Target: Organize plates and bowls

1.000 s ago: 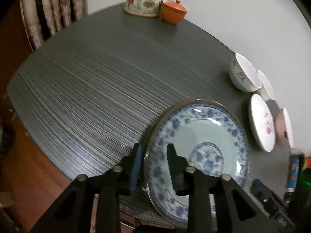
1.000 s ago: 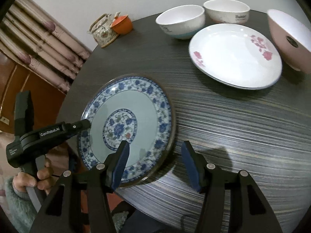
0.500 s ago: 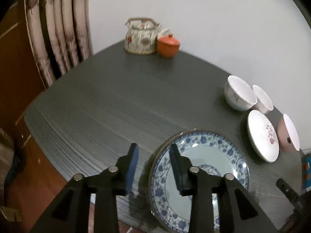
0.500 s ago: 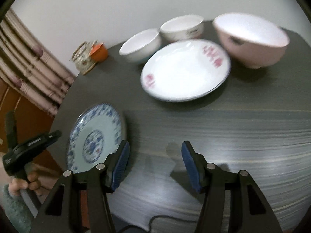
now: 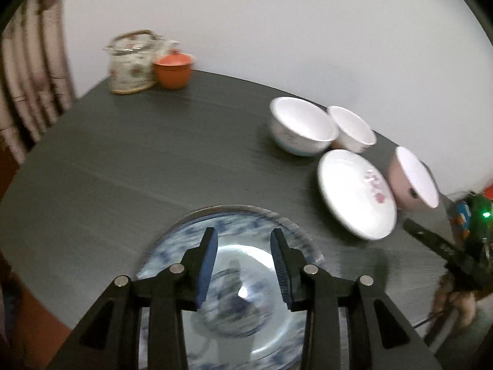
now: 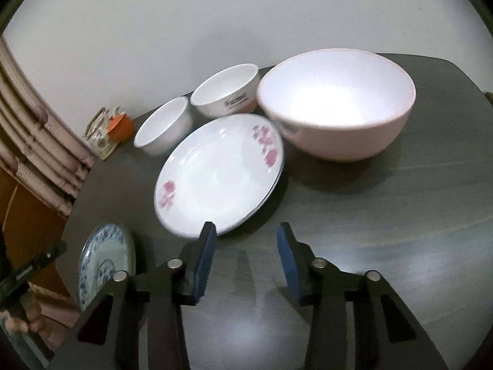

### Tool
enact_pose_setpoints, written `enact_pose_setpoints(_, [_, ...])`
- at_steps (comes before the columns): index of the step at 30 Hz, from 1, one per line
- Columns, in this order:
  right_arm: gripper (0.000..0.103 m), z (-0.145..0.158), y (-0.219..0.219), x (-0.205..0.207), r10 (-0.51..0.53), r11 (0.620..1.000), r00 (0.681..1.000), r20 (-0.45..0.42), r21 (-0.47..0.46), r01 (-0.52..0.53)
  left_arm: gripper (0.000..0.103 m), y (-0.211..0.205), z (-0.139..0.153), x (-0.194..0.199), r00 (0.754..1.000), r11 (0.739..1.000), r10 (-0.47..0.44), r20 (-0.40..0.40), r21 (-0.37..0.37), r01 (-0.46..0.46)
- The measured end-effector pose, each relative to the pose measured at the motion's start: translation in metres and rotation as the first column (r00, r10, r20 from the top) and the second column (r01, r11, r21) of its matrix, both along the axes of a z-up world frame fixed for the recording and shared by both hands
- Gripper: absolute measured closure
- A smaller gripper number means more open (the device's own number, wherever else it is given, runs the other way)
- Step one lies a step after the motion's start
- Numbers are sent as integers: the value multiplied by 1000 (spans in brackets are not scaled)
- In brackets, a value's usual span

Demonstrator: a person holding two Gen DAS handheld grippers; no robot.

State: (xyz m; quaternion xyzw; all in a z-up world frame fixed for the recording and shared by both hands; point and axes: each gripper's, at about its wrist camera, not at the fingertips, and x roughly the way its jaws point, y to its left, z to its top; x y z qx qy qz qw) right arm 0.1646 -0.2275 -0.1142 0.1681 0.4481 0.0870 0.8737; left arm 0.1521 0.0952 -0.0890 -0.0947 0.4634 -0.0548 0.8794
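The left gripper (image 5: 243,256) hangs over the blue-and-white plate (image 5: 172,246), its two blue-padded fingers (image 5: 207,265) spread apart with nothing between them; whether their tips touch the plate cannot be told, since the plate is blurred. This plate lies flat at the near edge of the dark grey table (image 5: 138,160), a patterned blue band around its rim and a pale glossy centre.

Further right and toward the wall in the left wrist view stand two white bowls, the nearer white bowl (image 5: 300,128) just beside the smaller white bowl (image 5: 352,129). In front of them lies the white plate with pink flowers (image 5: 354,194), and the pink bowl (image 5: 411,178) sits just beside it on the right. A patterned teapot (image 5: 132,61) and an orange lidded cup (image 5: 172,69) stand together at the far left of the table, near a curtain (image 5: 34,71).

The right gripper (image 6: 245,256) hovers over bare table just in front of the flowered plate. Its jaws are closing, yet the fingers (image 6: 205,259) are plainly apart and hold nothing; the left fingertip overlaps the plate's near rim in the picture, but contact cannot be judged. The pink bowl is white inside and upright, behind and right of the plate.
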Motion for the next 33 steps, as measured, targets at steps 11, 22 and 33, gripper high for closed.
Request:
enact_pose_setpoints(11, [77,-19,-13,53,3,1000,1000,-29,-8,-3,67,-77,-41,97,989,990,-57,-135,-137,38])
enact_pose_setpoints(22, [83,-40,-20,77,8,1000,998,-64,27,-6,67,-101,-78,133,971,981,-89,-221,-186,48])
enact_pose_setpoints(33, [92,-43,-16,85,28,999,996,-84,49,-24,85,-117,-82,128,960,988,-129,-248,-115,103])
